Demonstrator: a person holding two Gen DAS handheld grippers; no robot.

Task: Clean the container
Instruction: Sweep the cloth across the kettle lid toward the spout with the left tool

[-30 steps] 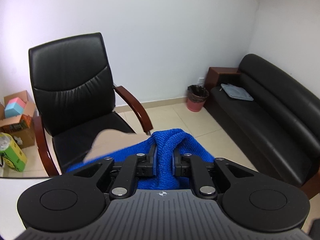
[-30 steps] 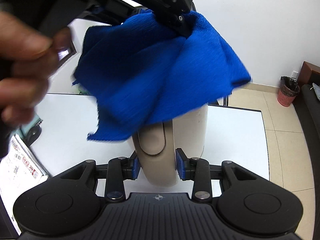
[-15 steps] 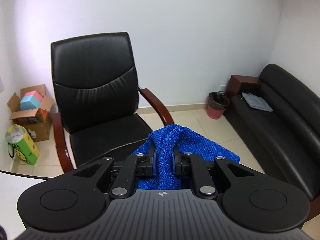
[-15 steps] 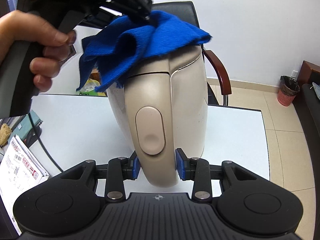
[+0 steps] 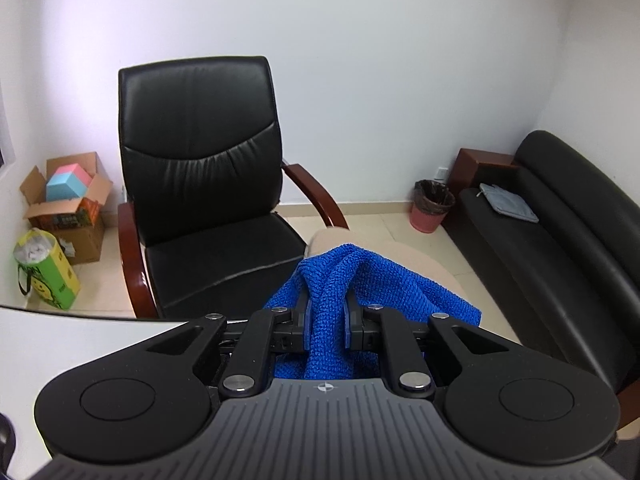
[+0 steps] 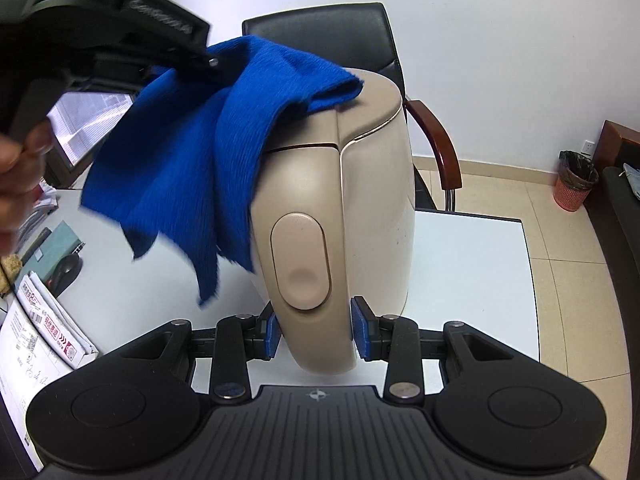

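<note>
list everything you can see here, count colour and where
container: 1, beige, upright on the table, handle clamped by the right gripper
cloth: 1, blue, draped over the container's top, pinched by the left gripper
table: 1, white, under the container
office chair: 1, black with wooden arms, beyond the table
sofa: 1, black, along the right wall
waste bin: 1, red with dark liner, beside the sofa
cardboard boxes: a few, brown, left corner of the floor
green bag: 1, on the floor by the boxes
papers: some, white, table's left edge
left gripper: 1, black
right gripper: 1, black
hand: 1, holding the left gripper
</note>
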